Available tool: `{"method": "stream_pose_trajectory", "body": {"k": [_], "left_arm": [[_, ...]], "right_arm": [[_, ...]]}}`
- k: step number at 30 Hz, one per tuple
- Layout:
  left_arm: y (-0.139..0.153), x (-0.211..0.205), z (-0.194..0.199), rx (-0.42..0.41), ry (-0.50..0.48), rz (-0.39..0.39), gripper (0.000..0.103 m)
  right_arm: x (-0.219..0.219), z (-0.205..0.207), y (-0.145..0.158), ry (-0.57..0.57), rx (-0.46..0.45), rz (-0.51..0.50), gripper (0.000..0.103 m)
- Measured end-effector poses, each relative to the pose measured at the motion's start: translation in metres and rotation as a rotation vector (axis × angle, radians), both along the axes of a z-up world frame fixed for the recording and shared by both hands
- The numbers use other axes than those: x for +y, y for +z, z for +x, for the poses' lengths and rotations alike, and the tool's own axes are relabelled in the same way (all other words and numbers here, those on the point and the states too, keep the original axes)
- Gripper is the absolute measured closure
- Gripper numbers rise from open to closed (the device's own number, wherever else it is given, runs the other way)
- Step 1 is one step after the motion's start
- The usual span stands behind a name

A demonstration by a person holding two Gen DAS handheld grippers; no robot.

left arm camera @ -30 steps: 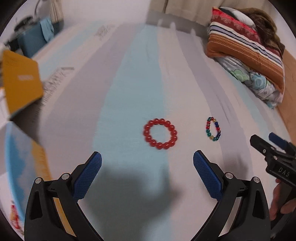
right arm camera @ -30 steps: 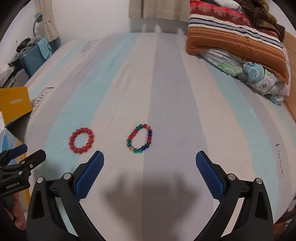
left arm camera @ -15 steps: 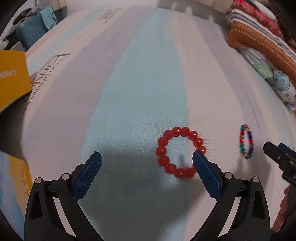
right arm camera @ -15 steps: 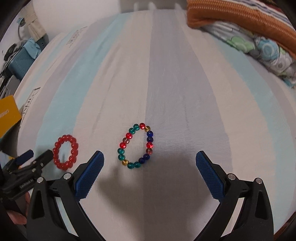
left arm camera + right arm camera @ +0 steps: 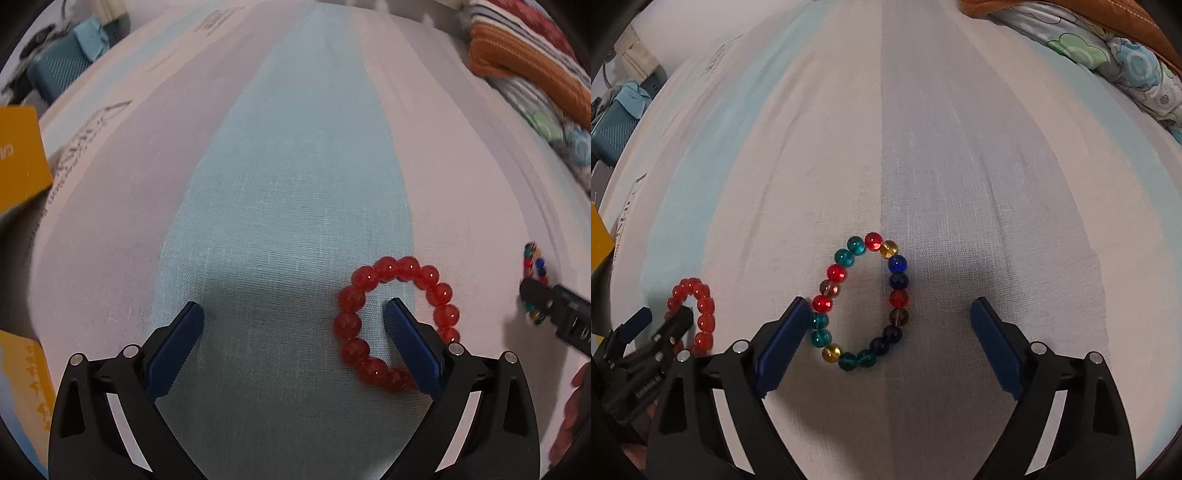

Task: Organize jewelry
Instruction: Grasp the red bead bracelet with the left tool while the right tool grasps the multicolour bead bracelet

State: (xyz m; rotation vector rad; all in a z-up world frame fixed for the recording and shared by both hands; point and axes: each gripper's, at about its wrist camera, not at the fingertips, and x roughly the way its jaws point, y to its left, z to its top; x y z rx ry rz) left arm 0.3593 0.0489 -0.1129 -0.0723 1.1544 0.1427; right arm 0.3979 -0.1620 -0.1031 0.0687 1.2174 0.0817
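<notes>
A red bead bracelet (image 5: 397, 323) lies flat on the striped bedsheet (image 5: 295, 166). My left gripper (image 5: 293, 314) is open and low over the sheet, and its right finger (image 5: 410, 343) points into the bracelet's ring. A multicoloured bead bracelet (image 5: 862, 301) lies flat to the right of it. My right gripper (image 5: 886, 314) is open, its left finger (image 5: 783, 343) beside the ring's left edge, most of the ring between the fingers. The red bracelet also shows in the right wrist view (image 5: 694, 314), the multicoloured one in the left wrist view (image 5: 533, 269).
A stack of folded blankets and pillows (image 5: 535, 62) lies at the far right of the bed. A yellow box (image 5: 20, 158) and a blue-and-yellow book (image 5: 22, 387) sit at the left edge. A teal bag (image 5: 59, 70) stands beyond the bed on the left.
Both grippers have moved forward and down toward the sheet. The left one's right finger now reaches into the red ring; the right one's fingers now flank the multicoloured bracelet. Both bracelets lie where they were.
</notes>
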Motion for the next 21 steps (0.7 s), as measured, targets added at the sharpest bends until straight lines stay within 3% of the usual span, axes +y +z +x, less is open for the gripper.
{"method": "stream_pose_trajectory", "body": {"k": [5,11,13,14,18,21], "left_arm": [[0.000,-0.007,-0.001,0.004,-0.016,0.033,0.013],[0.004,-0.019,-0.002,-0.005,-0.056,0.033,0.040],[0.005,-0.023,-0.001,-0.002,-0.070,0.024,0.058],[0.006,-0.025,-0.002,0.001,-0.076,0.024,0.061],[0.008,-0.030,-0.003,0.002,-0.096,0.048,0.088],[0.009,-0.027,-0.004,-0.014,-0.094,0.032,0.088]], "right_arm": [[0.002,0.002,0.001,0.003,0.008,-0.019,0.037],[0.003,0.004,0.003,0.040,0.014,-0.040,0.069],[0.002,0.006,0.006,0.052,0.018,-0.040,0.077],[0.002,0.005,0.006,0.058,0.018,-0.045,0.083],[0.002,0.000,0.007,0.082,0.007,-0.049,0.085],[0.001,-0.004,0.007,0.079,0.001,-0.031,0.085]]}}
